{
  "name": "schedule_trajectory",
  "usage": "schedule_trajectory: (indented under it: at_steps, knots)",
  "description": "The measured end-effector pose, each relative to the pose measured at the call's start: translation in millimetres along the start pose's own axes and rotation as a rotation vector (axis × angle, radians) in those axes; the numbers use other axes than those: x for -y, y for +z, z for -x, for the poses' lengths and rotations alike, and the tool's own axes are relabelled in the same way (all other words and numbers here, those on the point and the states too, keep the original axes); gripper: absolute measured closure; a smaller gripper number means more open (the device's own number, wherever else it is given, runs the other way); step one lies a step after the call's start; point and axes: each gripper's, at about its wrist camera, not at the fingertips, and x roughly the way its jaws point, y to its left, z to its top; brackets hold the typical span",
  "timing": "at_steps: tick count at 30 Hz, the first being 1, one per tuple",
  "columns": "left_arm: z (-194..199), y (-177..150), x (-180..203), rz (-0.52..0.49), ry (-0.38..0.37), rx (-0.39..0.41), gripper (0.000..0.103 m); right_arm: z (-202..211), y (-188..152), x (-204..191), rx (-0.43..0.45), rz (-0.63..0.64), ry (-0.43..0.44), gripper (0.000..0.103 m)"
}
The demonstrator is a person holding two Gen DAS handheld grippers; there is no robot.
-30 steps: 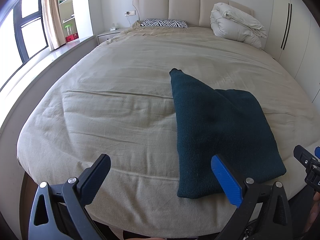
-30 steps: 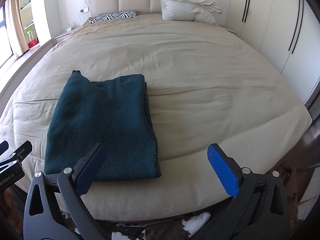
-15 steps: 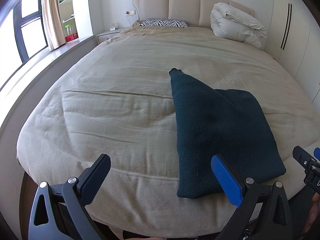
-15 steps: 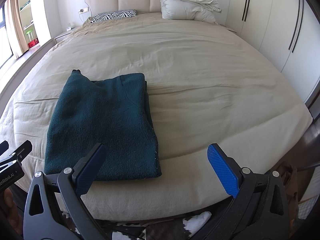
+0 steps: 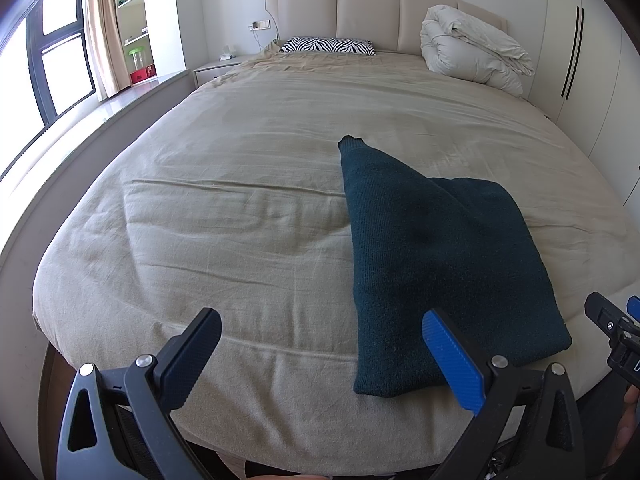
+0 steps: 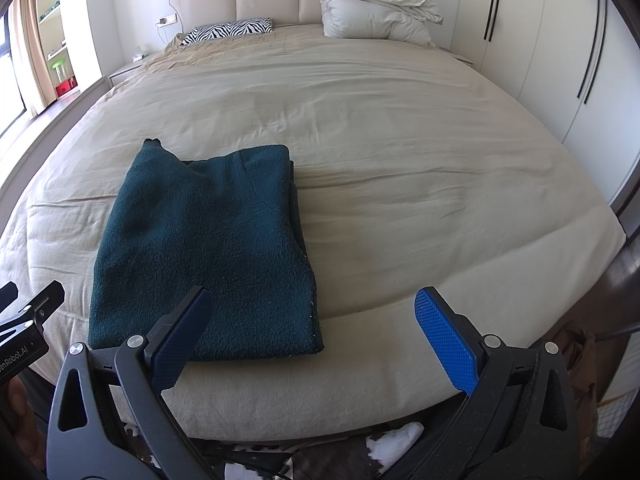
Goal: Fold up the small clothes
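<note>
nothing has shifted: folded teal sweater (image 6: 204, 252) lies on the bed (image 6: 400, 140); left gripper (image 5: 320, 354) and right gripper (image 6: 316, 334) both gape wide, holding nothing.

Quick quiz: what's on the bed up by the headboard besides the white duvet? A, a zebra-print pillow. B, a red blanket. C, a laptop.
A: a zebra-print pillow lies at the headboard, left of the bundled white duvet.

sweater (image 6: 208, 240): dark green | bed (image 6: 400, 128) cover: tan | pillow (image 6: 228, 30): black and white zebra stripes | left tongs (image 5: 320, 356): blue pads, black frame
</note>
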Motion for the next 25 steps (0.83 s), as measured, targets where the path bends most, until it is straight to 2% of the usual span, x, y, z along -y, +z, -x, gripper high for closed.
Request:
schedule_trajectory:
  at_steps: [25]
  knots:
    - [-4.9,-2.7,0.6,-0.003,-0.011,-0.011,0.000,-1.6,-0.6,-0.1,-0.005,0.001,0.003,0.000]
